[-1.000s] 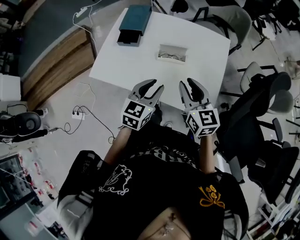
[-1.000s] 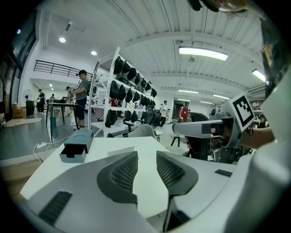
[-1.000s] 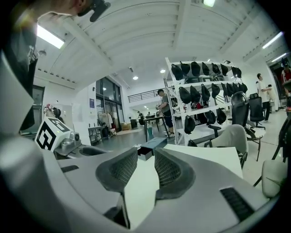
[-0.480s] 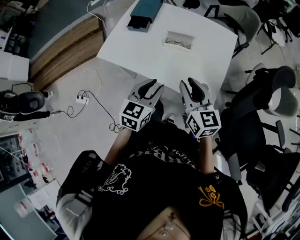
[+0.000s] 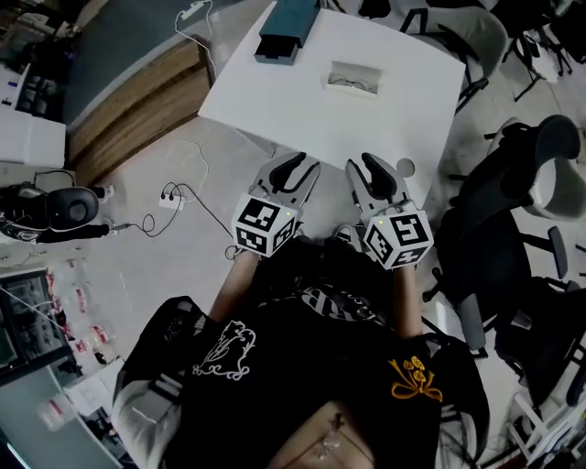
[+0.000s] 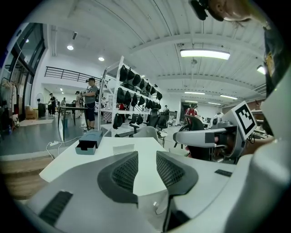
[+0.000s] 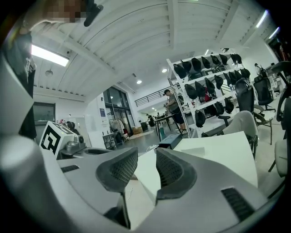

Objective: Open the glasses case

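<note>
Both tools hover empty, jaws spread: left tool (image 5: 305, 165) and right tool (image 5: 363, 163), just short of the worktop (image 5: 275, 101). Well ahead of them, at its far end, the teal glasses case (image 5: 286, 32) seems untouched; reaching and opening remain.

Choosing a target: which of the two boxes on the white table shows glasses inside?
The small white box: thin-framed glasses lie in it. The larger teal box beyond it shows none.

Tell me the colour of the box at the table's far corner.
Teal, with a darker end facing the person. The box shows best in the head view.
</note>
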`<state>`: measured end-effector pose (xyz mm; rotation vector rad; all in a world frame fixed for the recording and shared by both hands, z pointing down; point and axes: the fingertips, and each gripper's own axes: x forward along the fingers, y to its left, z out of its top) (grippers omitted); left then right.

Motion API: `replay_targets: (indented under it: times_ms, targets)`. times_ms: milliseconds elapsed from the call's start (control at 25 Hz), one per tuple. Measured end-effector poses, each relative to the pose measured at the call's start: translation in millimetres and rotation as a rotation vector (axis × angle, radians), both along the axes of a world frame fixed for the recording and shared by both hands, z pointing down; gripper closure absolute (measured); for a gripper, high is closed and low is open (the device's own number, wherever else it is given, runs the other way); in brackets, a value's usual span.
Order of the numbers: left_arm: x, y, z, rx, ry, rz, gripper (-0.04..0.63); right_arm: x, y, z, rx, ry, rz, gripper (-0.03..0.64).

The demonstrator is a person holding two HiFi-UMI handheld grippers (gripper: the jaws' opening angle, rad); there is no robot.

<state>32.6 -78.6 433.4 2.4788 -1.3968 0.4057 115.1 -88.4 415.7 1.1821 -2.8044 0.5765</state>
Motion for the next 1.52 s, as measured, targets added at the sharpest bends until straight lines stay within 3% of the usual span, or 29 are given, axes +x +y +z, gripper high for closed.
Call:
replay_targets:
  times_ms: [280, 840, 1280, 1520]
  targets:
    - [-27.5, 17.4, -10.8, 0.003, 0.027, 0.026, 0.474, -31.7, 17.1, -5.7, -0.025, -0.036, -0.01, 0.508]
    - [-97.3, 75.9, 0.1, -0.013, 0.07, 0.103, 0.546, -103.1, 77.4, 8.2, -0.061, -0.003, 0.039, 0.543]
    - [-120.8, 113.5, 1.2, -0.003, 0.11, 0.149, 0.557, -125.7, 110.8, 1.8, -0.003, 0.015, 0.095, 0.601]
    - [-125.4, 127.0, 3.4, 0.003, 0.12, 0.172, 0.56, -135.0, 125.8, 2.6, -0.034, -0.041, 0.069, 0.603]
